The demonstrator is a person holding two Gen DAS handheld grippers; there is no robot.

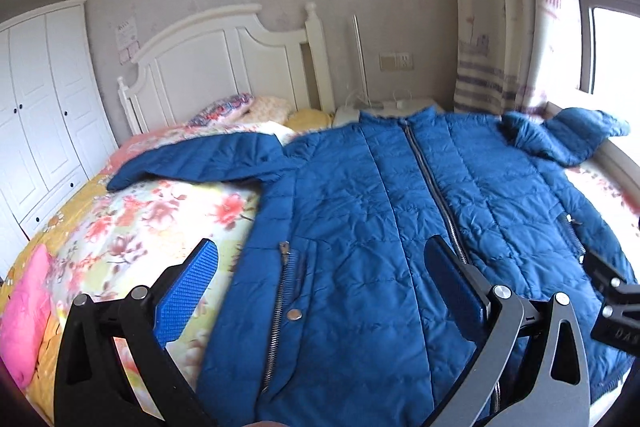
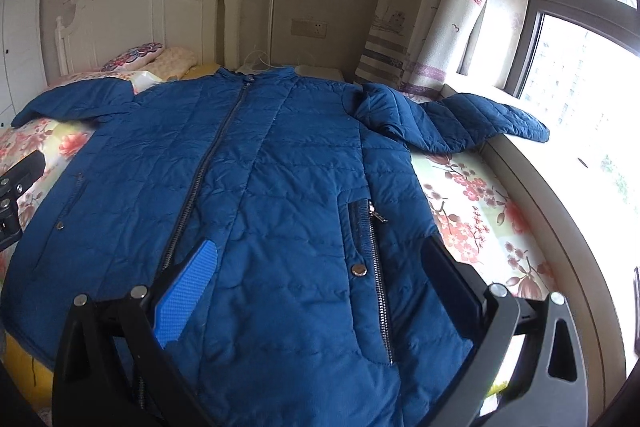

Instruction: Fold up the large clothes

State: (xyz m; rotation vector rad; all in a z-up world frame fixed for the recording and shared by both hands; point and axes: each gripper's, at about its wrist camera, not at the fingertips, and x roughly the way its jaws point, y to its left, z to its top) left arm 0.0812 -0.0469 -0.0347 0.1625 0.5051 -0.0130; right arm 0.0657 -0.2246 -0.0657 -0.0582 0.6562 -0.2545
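Lying zipped and flat on the floral bedspread (image 1: 160, 211), the blue jacket (image 1: 360, 207) shows no readable label; left gripper (image 1: 324, 259) and right gripper (image 2: 320, 259) hover spread at six o'clock.

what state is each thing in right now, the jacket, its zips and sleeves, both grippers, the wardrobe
blue jacket: spread flat on the bed, front up, unfolded
main zip: closed
right pocket zip: open
left sleeve: stretched out sideways on the floral bedspread
right sleeve: bent, cuff on the window ledge
left gripper: open, holding nothing
right gripper: open, holding nothing
wardrobe: doors shut
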